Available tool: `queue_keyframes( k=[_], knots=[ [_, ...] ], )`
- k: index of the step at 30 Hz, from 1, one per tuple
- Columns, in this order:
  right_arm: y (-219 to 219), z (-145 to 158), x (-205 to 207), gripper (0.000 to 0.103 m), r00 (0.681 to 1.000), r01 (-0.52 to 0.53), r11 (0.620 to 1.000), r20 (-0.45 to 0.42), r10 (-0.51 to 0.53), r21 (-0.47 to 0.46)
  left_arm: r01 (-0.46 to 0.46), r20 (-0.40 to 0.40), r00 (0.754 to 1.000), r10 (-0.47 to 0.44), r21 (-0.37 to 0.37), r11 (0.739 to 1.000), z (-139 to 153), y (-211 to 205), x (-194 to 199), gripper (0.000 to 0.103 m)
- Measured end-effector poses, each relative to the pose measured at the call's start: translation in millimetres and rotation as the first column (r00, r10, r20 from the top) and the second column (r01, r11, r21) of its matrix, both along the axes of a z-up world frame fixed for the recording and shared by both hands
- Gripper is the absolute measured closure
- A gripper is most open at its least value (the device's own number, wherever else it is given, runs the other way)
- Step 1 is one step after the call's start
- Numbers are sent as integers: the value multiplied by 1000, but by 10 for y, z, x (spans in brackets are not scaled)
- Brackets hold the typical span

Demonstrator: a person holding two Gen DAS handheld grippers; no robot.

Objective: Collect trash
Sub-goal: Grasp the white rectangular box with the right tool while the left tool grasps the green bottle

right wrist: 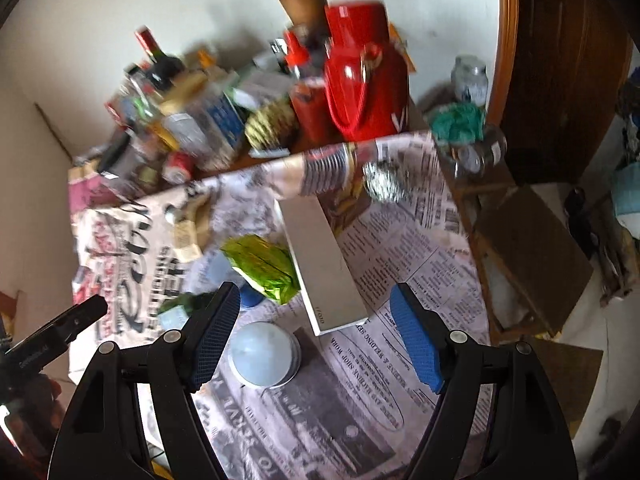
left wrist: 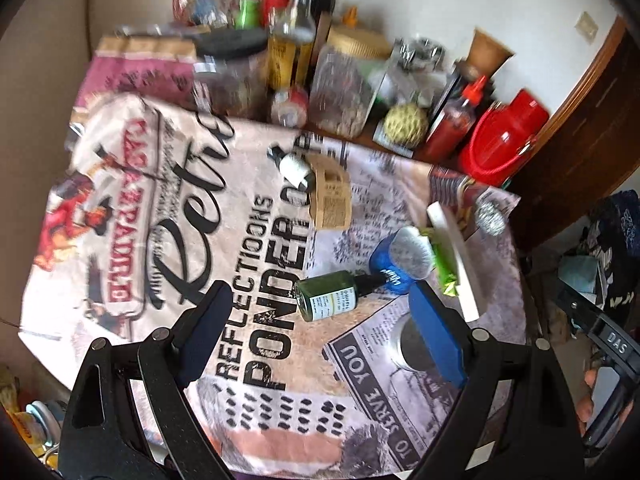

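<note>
On the printed tablecloth (left wrist: 248, 264) lie a green dropper bottle (left wrist: 327, 296), a blue cup on its side (left wrist: 400, 260), a green foil wrapper (left wrist: 443, 264), a white flat box (left wrist: 456, 256), a foil ball (left wrist: 489, 212), a brown cardboard sleeve (left wrist: 330, 192) and a small white bottle (left wrist: 294, 166). My left gripper (left wrist: 320, 328) is open and empty, just in front of the green bottle. My right gripper (right wrist: 316, 332) is open and empty above a round tin (right wrist: 264, 354), with the green wrapper (right wrist: 264, 268) and the white box (right wrist: 324, 264) just beyond. The foil ball (right wrist: 384, 180) lies farther back.
The back of the table is crowded with bottles and jars (left wrist: 288, 56), a red jug (left wrist: 504, 136) and a red sauce bottle (left wrist: 452, 120). A wooden shelf unit (right wrist: 532, 256) stands right of the table. A wooden door (right wrist: 560, 60) is behind it.
</note>
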State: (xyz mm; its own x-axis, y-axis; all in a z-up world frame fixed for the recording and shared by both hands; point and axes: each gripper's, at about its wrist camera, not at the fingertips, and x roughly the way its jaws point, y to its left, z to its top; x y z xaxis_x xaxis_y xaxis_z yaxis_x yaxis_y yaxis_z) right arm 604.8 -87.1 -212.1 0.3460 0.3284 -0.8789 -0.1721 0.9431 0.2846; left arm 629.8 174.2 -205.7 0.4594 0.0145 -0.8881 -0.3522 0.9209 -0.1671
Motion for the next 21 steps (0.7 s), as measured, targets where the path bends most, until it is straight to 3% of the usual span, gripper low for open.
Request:
queue_keyframes(
  k=[7, 16, 21],
  knots=[
    [172, -636, 282, 29, 984, -48, 998, -172, 40, -45, -42, -143, 989, 28, -93, 995, -642, 176, 278, 13],
    [145, -921, 378, 29, 975, -109, 991, -202, 91, -78, -91, -188, 980, 59, -171, 981, -951, 217, 371, 13],
    [191, -950, 385, 49, 976, -154, 986, -164, 142, -61, -94, -196, 979, 58, -183, 979, -1044, 207, 392, 14]
  ],
)
